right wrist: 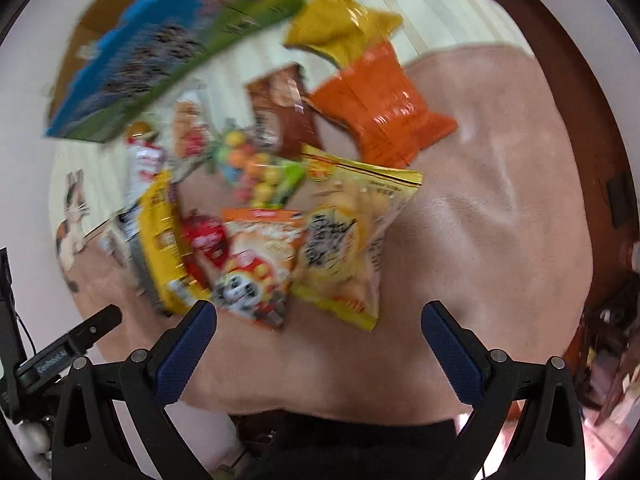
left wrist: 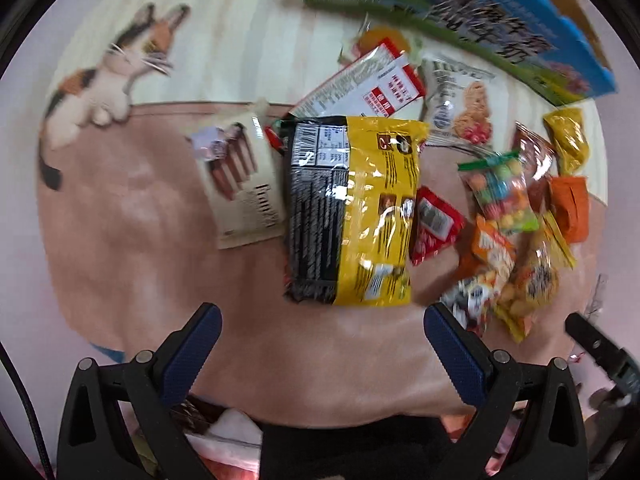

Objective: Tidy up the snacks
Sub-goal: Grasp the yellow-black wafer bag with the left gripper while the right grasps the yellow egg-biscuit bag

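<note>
the left gripper (left wrist: 322,326) hangs with its jaws wide apart and nothing between them, just short of the near end of a yellow-and-black snack bag (left wrist: 352,208) lying flat on the pink blanket (left wrist: 132,216). the right gripper (right wrist: 320,322) is likewise spread and empty, over a yellow chip bag (right wrist: 348,248) and an orange panda packet (right wrist: 256,256).

by the look of it the sorting has barely begun – every snack still lies in 1 loose heap toward the blanket's far edge: a candy bag (left wrist: 500,192), an orange pouch (right wrist: 380,108), a beige wafer box (left wrist: 244,184). packets overlap, so lifting 1 may drag its neighbours. a blue-and-green carton (left wrist: 480,12) stands beyond – possibly the container, though i cannot tell.
</note>
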A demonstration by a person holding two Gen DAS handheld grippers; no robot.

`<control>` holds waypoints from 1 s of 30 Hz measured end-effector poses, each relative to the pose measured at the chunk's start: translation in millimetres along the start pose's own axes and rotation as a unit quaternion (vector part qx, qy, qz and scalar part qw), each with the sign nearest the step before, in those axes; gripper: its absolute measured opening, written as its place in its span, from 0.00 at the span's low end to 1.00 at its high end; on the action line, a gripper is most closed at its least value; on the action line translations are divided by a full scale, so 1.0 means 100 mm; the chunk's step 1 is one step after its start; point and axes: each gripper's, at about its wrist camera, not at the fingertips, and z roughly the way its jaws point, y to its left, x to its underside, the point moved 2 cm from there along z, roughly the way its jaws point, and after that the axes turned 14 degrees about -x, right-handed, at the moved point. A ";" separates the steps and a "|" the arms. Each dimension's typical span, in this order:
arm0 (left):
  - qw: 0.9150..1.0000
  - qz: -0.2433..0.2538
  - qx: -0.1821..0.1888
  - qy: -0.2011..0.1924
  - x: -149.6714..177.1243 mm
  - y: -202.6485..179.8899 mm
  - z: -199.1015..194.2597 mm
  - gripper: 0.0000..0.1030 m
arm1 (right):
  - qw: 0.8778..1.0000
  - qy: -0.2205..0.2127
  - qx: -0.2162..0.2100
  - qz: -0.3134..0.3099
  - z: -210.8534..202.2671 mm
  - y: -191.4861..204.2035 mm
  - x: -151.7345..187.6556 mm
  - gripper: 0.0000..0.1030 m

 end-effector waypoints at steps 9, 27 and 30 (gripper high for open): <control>0.999 -0.005 0.019 0.029 -0.42 -0.28 0.45 1.00 | 0.999 0.025 0.002 0.035 0.55 -0.17 -0.28 1.00; 0.997 0.075 0.035 -0.012 -0.45 -0.55 0.67 0.84 | 0.996 0.027 0.081 0.007 0.92 -0.13 -0.62 0.55; 0.995 0.094 0.027 -0.014 -0.30 -0.59 0.67 0.84 | 0.992 0.049 0.110 -0.047 0.93 -0.06 -0.61 0.53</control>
